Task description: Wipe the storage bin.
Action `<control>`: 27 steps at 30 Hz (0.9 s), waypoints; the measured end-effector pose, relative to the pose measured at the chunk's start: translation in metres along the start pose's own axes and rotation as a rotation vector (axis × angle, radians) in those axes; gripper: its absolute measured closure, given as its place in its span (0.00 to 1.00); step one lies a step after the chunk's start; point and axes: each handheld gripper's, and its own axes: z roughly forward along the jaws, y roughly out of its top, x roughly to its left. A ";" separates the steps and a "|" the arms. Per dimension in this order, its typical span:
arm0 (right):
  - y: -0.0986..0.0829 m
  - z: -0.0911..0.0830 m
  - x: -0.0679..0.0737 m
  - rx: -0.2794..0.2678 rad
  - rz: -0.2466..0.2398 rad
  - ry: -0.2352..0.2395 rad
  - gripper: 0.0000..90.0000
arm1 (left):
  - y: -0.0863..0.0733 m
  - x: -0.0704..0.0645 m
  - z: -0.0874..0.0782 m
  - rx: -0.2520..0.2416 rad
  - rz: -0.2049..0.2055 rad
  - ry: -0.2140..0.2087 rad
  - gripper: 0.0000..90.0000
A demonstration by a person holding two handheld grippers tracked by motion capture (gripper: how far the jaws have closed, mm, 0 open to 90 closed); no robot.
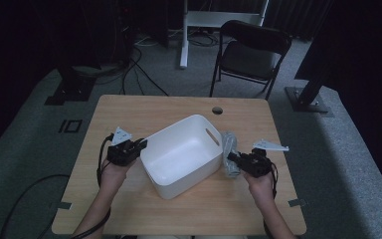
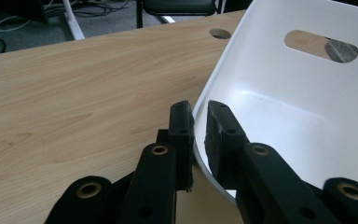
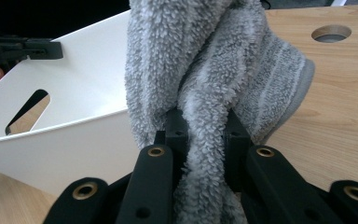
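White plastic is what your left gripper [image 2: 199, 122] has hold of — its fingers [image 2: 182, 126] are pinched on the rim of the white bin [image 1: 181, 149], one finger outside the wall and one inside. That bin sits tilted at the middle of the wooden worktop [image 1: 129, 112], with an oval handle slot in its far wall. Your right gripper [image 3: 204, 135] is clenched on a grey fluffy towel [image 3: 205, 70] — the pile bulges up between the fingers [image 3: 235, 140]. You hold the towel just beside the bin's right wall, low over the worktop, bunched and twisted.
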 end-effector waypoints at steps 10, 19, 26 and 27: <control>-0.007 0.007 0.000 0.004 0.005 -0.021 0.87 | -0.001 -0.004 -0.001 -0.005 0.009 -0.013 0.90; -0.020 0.026 -0.005 0.087 0.020 -0.058 0.87 | -0.003 -0.004 -0.002 -0.009 0.008 -0.023 0.91; -0.025 0.036 -0.010 0.112 0.035 -0.082 0.87 | -0.002 -0.005 -0.001 -0.008 0.005 -0.022 0.91; -0.028 0.041 -0.013 0.130 0.048 -0.084 0.87 | -0.003 -0.005 -0.001 -0.010 0.003 -0.023 0.91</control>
